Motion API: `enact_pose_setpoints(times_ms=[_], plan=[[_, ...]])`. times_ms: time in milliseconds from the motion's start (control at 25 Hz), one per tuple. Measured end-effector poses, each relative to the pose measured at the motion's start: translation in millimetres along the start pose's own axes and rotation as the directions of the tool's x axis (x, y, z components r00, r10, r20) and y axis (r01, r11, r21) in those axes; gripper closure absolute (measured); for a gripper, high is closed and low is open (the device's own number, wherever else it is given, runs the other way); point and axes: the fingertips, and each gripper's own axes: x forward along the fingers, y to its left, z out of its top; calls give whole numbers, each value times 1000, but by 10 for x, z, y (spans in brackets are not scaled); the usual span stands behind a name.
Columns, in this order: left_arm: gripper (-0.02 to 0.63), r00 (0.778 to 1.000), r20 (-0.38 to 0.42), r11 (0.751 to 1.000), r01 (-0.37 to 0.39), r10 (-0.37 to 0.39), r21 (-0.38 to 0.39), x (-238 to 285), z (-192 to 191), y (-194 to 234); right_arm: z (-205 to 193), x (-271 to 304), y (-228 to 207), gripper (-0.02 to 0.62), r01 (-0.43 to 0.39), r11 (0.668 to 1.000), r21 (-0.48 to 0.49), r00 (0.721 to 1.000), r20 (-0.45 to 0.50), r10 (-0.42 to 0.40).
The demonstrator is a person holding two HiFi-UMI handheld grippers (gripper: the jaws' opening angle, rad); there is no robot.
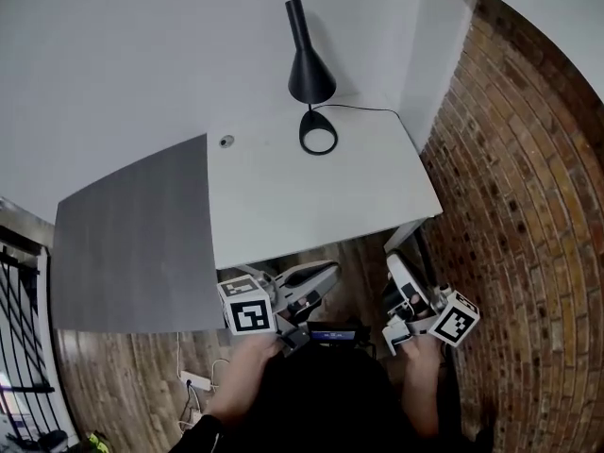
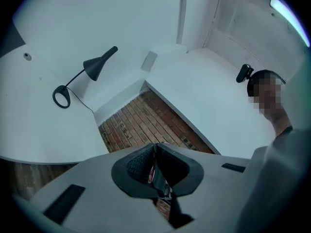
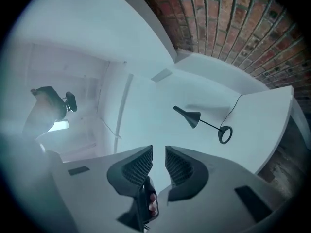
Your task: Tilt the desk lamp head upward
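Observation:
A black desk lamp (image 1: 310, 74) with a cone-shaped head and a ring base (image 1: 318, 132) stands at the far edge of the white desk (image 1: 283, 201), near the corner of the walls. Its head points down. It also shows small in the left gripper view as the lamp (image 2: 92, 68) and in the right gripper view as the lamp (image 3: 193, 118). Both grippers hang below the desk's near edge, far from the lamp. My left gripper (image 1: 326, 274) (image 2: 154, 152) has its pads together with nothing in them. My right gripper (image 1: 394, 264) (image 3: 159, 154) stands slightly open and empty.
A brick wall (image 1: 528, 206) runs along the right of the desk. The lamp's black cable (image 1: 368, 109) trails to the right wall. A grey desk section (image 1: 132, 243) adjoins on the left. A power strip (image 1: 196, 381) lies on the wooden floor.

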Motion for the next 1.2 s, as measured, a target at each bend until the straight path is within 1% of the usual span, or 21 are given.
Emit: enact_pose_setpoints(times_ms=[200,360,440,600,760,920,1200], plan=[[592,998,41,998,-56,56,-4,267,14,51,122,-34,-121,529,-60,997,42,996,-68,62],[592,995,29,996,-91,92,-20,436,-29,127,187,-81,-252,529,-60,998,35,993,-104,63],[592,996,30,996,-87,88,-24,506,-18,159,250,-87,-283,523,-56,998,29,993,-104,59],[592,996,18,997,-82,82,-15,650,17,190,387,-70,-347,483,-41,999,3,994,-100,41],[592,998,4,998,-62,62,-5,817,60,247,537,-60,-435,482,-40,999,8,996,-76,40],[592,999,-6,999,-52,52,8,968,198,350,638,44,-549,482,-27,1000,7,998,-63,28],[592,999,38,998,2,1,-58,1189,621,769,817,445,-703,482,-3,1000,-22,996,-85,2]])
